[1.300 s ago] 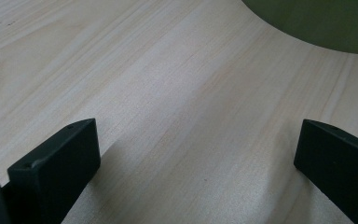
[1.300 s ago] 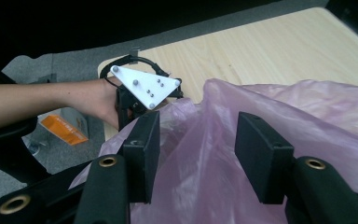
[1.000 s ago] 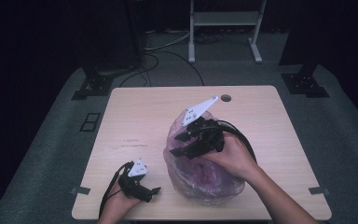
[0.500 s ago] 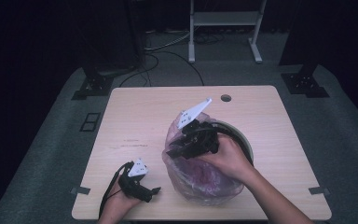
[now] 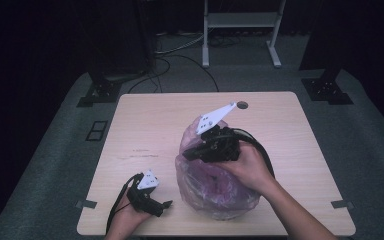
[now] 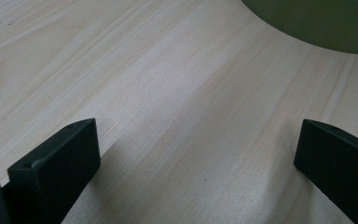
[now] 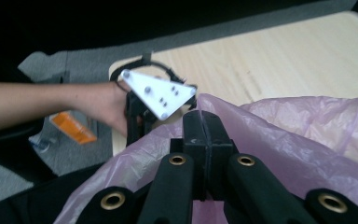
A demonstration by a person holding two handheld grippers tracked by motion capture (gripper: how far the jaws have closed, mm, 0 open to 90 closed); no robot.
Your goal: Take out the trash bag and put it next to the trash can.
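A pink translucent plastic bag (image 5: 215, 187) stands on the wooden table (image 5: 145, 130), near its front middle. My right gripper (image 5: 189, 152) sits on top of the bag, held by a hand, pointing left. In the right gripper view its jaws (image 7: 205, 123) are pressed together on the bag's rim (image 7: 307, 140). My left gripper (image 5: 164, 205) rests on the table at the front left, just left of the bag. In its own view the left gripper (image 6: 196, 140) stands wide open over bare wood with nothing between its jaws.
A small round hole (image 5: 242, 105) marks the table's far side. Tape tabs (image 5: 86, 204) stick to the front corners. A dark rounded shape (image 6: 317, 23) lies ahead of the left gripper. An orange item (image 7: 72, 128) lies on the floor beside the table.
The right gripper has shifted only slightly on top of the bag. The left gripper has stayed in place.
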